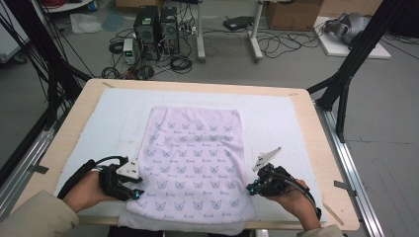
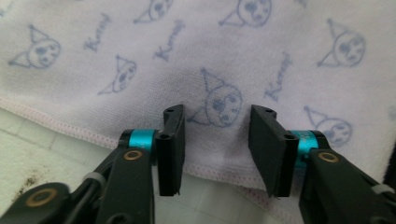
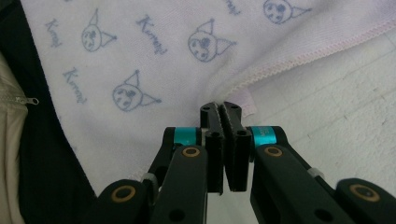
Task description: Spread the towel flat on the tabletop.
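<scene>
Lilac towel (image 1: pixel 195 163) lies flat on the white mat (image 1: pixel 276 118), near edge overhanging the table. Right gripper (image 3: pixel 223 114) pinches its near corner, ready to lift; left gripper (image 2: pixel 215 135) straddles the opposite hem with jaws apart, likely lining up a matching grip.

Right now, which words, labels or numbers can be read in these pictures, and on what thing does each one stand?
"Kuromi", as best it reads: blue cursive word repeated between the cat-like faces on the towel, partly blurred in both gripper views.
The same print on the towel in the high view: too small to read.
Boxes and computers on the floor behind the table: no readable label.
</scene>
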A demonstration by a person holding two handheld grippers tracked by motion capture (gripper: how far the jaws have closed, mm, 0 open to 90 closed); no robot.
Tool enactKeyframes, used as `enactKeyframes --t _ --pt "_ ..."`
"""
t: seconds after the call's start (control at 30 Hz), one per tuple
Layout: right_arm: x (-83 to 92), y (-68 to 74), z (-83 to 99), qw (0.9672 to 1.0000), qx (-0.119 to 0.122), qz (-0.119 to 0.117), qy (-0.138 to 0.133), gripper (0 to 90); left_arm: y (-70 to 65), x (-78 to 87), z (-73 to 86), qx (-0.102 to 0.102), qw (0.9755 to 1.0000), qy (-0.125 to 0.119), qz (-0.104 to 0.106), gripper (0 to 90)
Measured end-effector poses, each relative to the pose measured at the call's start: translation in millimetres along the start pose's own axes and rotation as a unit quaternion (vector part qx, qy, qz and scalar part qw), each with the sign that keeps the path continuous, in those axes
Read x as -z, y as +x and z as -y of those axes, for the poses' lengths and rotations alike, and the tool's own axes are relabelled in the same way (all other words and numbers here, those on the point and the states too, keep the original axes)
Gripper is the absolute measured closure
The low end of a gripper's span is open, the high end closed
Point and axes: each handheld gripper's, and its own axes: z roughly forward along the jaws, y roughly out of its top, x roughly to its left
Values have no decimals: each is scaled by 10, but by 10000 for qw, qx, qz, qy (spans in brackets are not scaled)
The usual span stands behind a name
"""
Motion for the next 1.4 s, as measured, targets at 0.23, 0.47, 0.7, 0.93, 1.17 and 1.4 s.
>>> enactKeyframes --t 0.23,0.47,0.7,0.93,1.17,1.4 --pt "-10 -10 14 10000 12 -6 -25 884 -29 21 -21 160 9998 104 81 858" --pt "-2 -7 6 9999 21 -3 -98 884 -65 25 -56 -14 9999 165 -27 886" --pt "86 -15 -18 9987 116 93 -491 886 20 249 -92 114 9994 -303 -139 887" --pt "264 -116 -146 9918 90 376 -1217 890 282 527 -239 237 9951 -829 -491 886" --pt "496 -334 -430 9669 -134 1287 -2201 891 794 698 -473 501 9799 -1421 -1311 887" --pt "392 -584 -581 9498 -468 1991 -2368 581 1213 471 -385 1226 9760 -1276 -1270 506"
